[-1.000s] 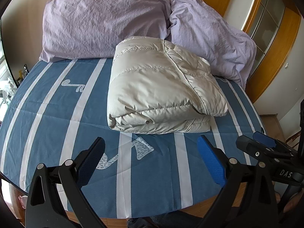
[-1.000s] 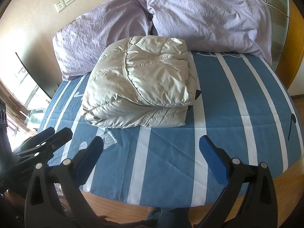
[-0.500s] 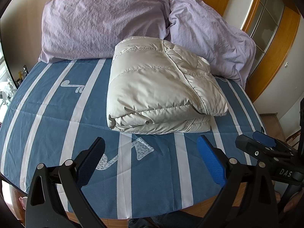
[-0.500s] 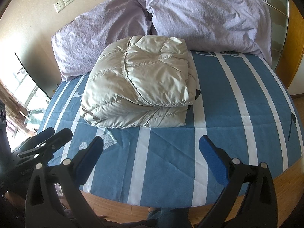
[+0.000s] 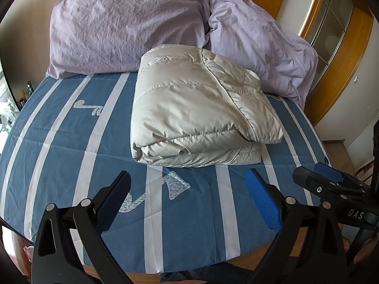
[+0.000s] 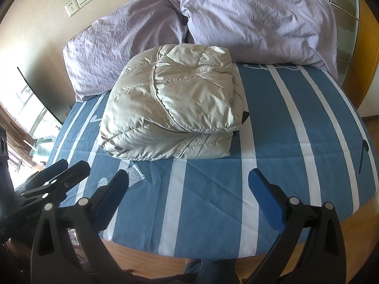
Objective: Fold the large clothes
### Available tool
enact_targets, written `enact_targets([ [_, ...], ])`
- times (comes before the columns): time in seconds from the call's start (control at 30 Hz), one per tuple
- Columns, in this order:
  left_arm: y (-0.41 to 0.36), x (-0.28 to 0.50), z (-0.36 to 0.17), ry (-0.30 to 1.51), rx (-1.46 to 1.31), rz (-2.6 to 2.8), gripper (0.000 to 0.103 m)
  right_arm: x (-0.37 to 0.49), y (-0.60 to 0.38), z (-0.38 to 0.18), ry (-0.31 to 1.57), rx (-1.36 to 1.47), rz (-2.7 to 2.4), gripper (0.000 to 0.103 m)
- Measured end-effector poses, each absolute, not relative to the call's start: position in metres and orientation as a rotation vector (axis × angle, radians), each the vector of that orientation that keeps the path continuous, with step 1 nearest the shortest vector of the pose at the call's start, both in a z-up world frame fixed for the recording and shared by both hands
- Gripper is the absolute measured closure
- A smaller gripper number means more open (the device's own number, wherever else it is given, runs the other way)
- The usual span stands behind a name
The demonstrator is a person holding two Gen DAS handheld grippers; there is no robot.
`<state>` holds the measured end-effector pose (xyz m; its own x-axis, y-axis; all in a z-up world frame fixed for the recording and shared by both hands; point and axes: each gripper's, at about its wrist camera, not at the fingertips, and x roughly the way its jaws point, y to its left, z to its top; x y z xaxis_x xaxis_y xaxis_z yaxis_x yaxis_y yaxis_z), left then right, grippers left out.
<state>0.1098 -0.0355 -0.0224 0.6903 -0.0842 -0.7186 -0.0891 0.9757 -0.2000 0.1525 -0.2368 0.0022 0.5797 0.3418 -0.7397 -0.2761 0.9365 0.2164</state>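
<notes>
Lengthwise, folded jacket [image 5: 199,111] points toward pillows [image 5: 128,28].

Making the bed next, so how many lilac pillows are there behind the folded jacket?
2: one crumpled lilac pillow leans on the wall at the left, the other lilac pillow sits at the right, overlapping it. More underneath cannot be ruled out.

Both the left gripper [image 5: 187,195] and the right gripper [image 6: 188,193] are black frames with silver rivets and blue textured pads [image 5: 263,201] (white "DAS" lettering on one).
</notes>
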Motion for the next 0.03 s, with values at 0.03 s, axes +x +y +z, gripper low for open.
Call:
enact_targets([
  [0.03,-0.0359,0.1098,-0.0223,0.81,-0.227,0.004,0.005,0.1526,-0.2369,0.0023,0.881,0.08,0.362,0.002],
])
